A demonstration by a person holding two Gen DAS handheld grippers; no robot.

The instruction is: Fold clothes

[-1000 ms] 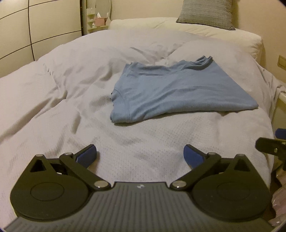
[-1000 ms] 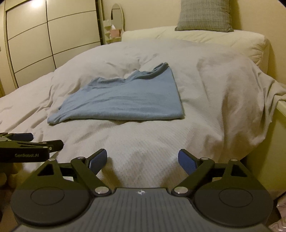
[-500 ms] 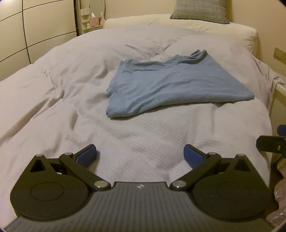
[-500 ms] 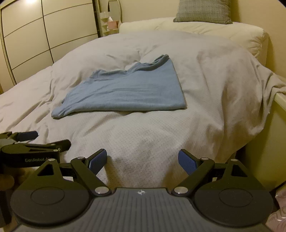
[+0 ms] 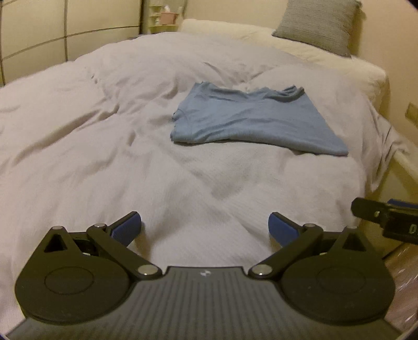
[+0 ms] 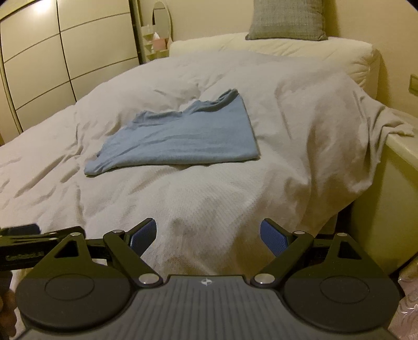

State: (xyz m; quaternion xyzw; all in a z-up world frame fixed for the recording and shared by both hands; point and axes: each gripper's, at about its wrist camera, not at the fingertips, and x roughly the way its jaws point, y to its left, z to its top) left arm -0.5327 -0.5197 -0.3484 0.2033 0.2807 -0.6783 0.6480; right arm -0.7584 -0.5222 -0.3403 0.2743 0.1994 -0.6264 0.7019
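A light blue T-shirt (image 5: 253,117) (image 6: 183,138) lies folded flat on the pale duvet (image 5: 104,146) (image 6: 300,136), collar toward the headboard. My left gripper (image 5: 205,230) hovers over the near part of the bed, well short of the shirt, open with nothing between its blue pads. My right gripper (image 6: 208,234) stands open too, over the foot corner of the bed, also empty. The right gripper's finger shows at the right edge of the left wrist view, and the left gripper's finger at the left edge of the right wrist view.
A grey cushion (image 5: 316,26) (image 6: 286,19) rests on cream pillows (image 6: 274,49) at the headboard. Wardrobe doors (image 6: 65,52) line the left wall, with a small shelf and oval mirror (image 6: 159,23) in the corner. The bed frame's edge (image 6: 399,157) runs along the right.
Both grippers have drawn back from the shirt and lifted a little, so it looks smaller and farther off. The left view has swung leftward. Jaws stay open.
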